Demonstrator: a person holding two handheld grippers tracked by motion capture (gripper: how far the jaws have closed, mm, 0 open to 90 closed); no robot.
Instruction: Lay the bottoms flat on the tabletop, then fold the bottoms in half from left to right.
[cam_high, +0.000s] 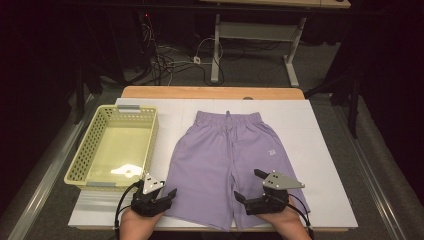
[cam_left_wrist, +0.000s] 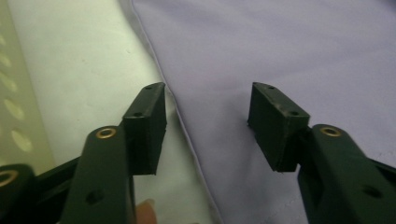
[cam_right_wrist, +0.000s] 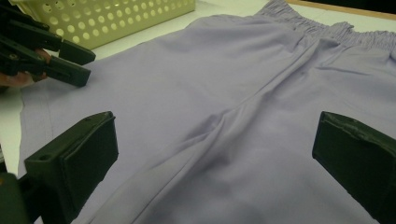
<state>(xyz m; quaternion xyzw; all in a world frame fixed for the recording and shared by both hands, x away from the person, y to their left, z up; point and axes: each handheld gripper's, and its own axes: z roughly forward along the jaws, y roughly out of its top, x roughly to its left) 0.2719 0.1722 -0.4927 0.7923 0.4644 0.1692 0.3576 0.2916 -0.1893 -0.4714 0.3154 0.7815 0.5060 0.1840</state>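
Lilac shorts (cam_high: 225, 150) lie flat on the white table cover, waistband (cam_high: 227, 118) at the far end and legs toward me. My left gripper (cam_high: 170, 196) sits low at the outer edge of the shorts' left leg. Its jaws stand apart in the left gripper view (cam_left_wrist: 208, 107), straddling the hem edge of the shorts (cam_left_wrist: 280, 46) without pressing on it. Over the right leg my right gripper (cam_high: 248, 185) is wide open; in the right gripper view (cam_right_wrist: 215, 140) the fabric (cam_right_wrist: 210, 70) lies under the gap. The left gripper (cam_right_wrist: 86, 66) appears there at upper left.
A pale yellow perforated basket (cam_high: 152, 135) stands left of the shorts, close to the left gripper; its wall shows as well (cam_right_wrist: 116, 16) (cam_left_wrist: 9, 107). The white cover (cam_high: 320, 150) has bare room to the right. Cables and a desk frame lie on the floor beyond the table.
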